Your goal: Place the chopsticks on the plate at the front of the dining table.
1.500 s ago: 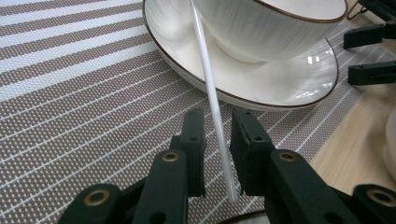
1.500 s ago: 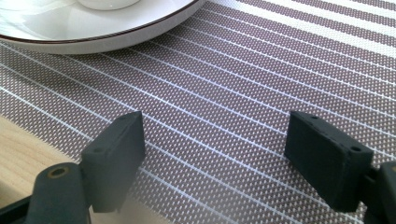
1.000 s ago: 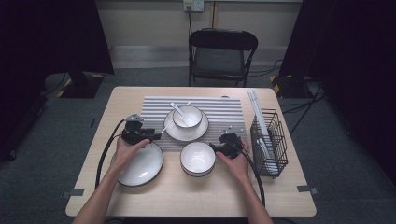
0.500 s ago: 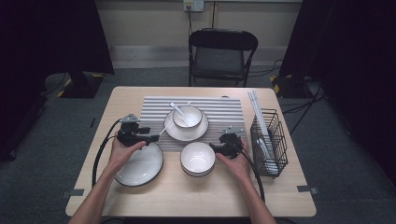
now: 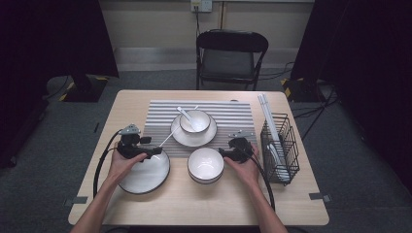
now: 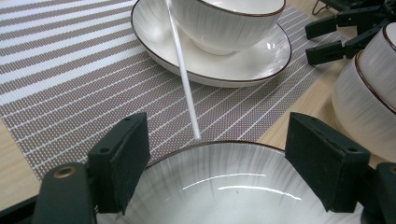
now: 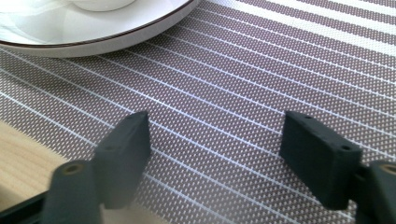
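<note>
My left gripper stands open over the far rim of a white dark-rimmed plate. Its jaws have just been opening, and the pads stand clear of the rim. A thin white stick lies from the plate's edge toward the saucer, which carries a small bowl and a spoon. My right gripper is open just right of the stacked bowls. Its jaws have just closed a little, with only the striped mat beneath.
A black wire rack with white sticks stands at the table's right edge, close beside my right hand. The striped mat covers the middle back. A folding chair stands beyond the table. Bare wood runs along the front edge.
My left gripper has shifted a little to the left along the plate's far side and its jaws stand wider. The right hand, plate and bowls have stayed put.
</note>
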Available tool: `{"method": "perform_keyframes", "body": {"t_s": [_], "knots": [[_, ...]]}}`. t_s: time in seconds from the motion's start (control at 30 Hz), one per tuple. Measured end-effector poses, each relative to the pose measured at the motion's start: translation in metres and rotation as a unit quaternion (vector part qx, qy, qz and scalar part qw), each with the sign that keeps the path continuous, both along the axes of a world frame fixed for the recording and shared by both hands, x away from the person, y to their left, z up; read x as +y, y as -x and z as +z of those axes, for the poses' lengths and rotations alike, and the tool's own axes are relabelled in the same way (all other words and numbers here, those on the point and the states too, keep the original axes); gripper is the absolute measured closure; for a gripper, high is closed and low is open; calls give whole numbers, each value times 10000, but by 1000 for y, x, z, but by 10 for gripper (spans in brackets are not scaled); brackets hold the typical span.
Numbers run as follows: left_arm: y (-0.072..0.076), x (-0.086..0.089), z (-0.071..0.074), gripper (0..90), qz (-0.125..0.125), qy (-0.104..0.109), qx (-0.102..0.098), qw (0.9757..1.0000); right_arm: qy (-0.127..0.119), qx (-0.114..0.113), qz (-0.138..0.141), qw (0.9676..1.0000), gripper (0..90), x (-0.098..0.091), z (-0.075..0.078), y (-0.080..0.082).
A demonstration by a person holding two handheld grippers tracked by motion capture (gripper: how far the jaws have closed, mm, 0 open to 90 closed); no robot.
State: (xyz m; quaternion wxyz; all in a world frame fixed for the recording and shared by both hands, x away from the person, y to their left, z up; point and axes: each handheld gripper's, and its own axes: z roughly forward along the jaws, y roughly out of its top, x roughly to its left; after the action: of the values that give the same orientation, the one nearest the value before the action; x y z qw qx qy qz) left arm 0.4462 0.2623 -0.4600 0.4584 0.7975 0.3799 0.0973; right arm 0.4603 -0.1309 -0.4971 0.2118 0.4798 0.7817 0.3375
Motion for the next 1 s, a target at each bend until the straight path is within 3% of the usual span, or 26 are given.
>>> {"method": "perform_keyframes", "body": {"t_s": [0.1, 0.2, 0.33, 0.4, 0.5, 0.57, 0.8, 1.0], "knots": [[2, -1, 2, 211, -59, 14, -61, 10000, -85, 61, -3, 9999, 275, -2, 3, 0], [3, 0, 4, 211, -41, 66, -63, 9999, -144, -46, -5, 9999, 308, -3, 9, 3], [7, -3, 3, 206, -114, -78, -39, 9999, -180, -107, 60, 9998, 325, -2, 17, 7], [10, -5, 4, 205, -75, 7, -80, 9999, -146, -194, 87, 9997, 333, -1, 21, 8], [13, -9, 3, 203, -217, -227, -93, 9995, -173, -267, 105, 9994, 340, 0, 30, 10], [14, -11, 2, 205, -255, -242, -76, 9994, -264, -311, 118, 9991, 343, 0, 38, 10], [19, -10, 5, 245, -210, -177, -215, 9994, -568, -469, 257, 9970, 360, 5, 64, 9], [20, -5, 8, 245, -47, -85, -316, 9995, -526, -525, 455, 9962, 355, 13, 80, 7]]}}
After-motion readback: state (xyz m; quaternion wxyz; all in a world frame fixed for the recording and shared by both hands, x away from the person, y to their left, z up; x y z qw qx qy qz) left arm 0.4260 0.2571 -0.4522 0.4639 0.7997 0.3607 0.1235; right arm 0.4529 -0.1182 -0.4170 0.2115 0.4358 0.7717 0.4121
